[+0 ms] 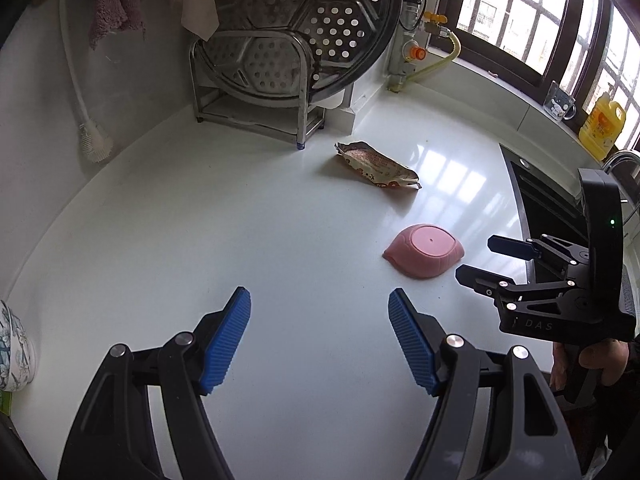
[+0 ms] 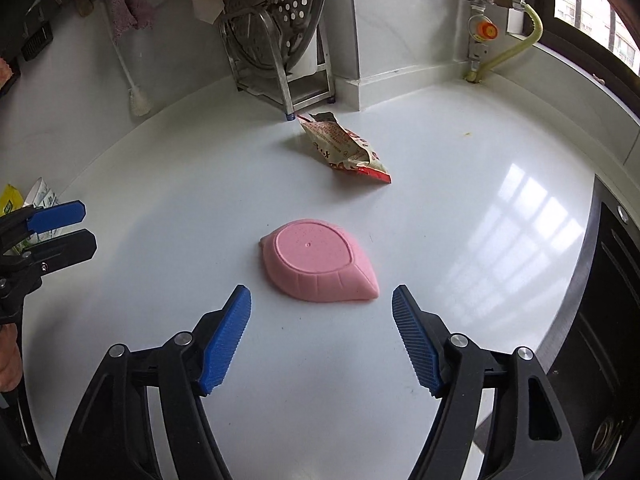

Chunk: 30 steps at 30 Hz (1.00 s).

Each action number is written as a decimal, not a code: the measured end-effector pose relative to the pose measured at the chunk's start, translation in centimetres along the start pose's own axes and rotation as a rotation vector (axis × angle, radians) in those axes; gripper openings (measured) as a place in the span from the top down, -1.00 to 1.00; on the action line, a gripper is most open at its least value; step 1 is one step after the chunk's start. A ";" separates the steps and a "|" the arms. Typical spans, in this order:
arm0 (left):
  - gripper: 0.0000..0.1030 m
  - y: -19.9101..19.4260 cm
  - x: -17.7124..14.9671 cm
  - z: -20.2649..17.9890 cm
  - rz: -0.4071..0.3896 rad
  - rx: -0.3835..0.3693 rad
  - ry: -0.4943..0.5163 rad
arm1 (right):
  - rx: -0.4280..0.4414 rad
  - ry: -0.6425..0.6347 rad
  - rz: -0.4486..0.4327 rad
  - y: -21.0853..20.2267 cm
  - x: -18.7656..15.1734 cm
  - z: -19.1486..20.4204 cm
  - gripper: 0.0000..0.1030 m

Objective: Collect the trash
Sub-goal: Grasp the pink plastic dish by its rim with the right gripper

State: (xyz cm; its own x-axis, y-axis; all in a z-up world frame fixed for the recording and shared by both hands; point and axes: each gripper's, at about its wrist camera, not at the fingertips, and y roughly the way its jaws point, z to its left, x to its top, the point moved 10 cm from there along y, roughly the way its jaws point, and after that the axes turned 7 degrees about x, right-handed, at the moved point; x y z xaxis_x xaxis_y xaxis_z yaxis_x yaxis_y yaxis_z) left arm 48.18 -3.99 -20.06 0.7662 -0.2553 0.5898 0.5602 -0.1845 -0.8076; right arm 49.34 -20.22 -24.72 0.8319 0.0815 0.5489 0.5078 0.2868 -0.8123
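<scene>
Over a glossy white tabletop (image 1: pixel 168 240), we hold our left claw (image 1: pixel 319 300) spread wide above bare surface, gripping nothing. Our right claw (image 2: pixel 321 298) is likewise spread and empty, poised just short of an upturned pink leaf-shaped plastic dish (image 2: pixel 318 266) lying bottom-up in the middle of the tabletop. The trash, a crumpled red-and-cream printed snack wrapper (image 2: pixel 346 148), lies flat farther back, well apart from both claws and just in front of a stainless-steel dish rack (image 2: pixel 280 64) holding a perforated steel steamer tray (image 1: pixel 320 20). A black sink (image 1: pixel 548 204) edges the tabletop on our right, under a dark-framed barred window (image 1: pixel 540 16)
</scene>
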 end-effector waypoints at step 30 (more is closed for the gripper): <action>-0.36 4.0 2.2 0.1 0.016 -0.005 -0.034 | -0.010 -0.124 0.053 5.1 0.8 0.1 -0.41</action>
State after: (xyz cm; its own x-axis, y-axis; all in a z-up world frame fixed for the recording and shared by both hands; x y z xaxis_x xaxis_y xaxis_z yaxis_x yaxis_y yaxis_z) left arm 52.11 -5.20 -22.02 0.7849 -0.2262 0.5768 0.5467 -0.1854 -0.8166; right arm 52.54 -18.63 -28.39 0.8237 0.2140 0.5251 0.4668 0.2698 -0.8422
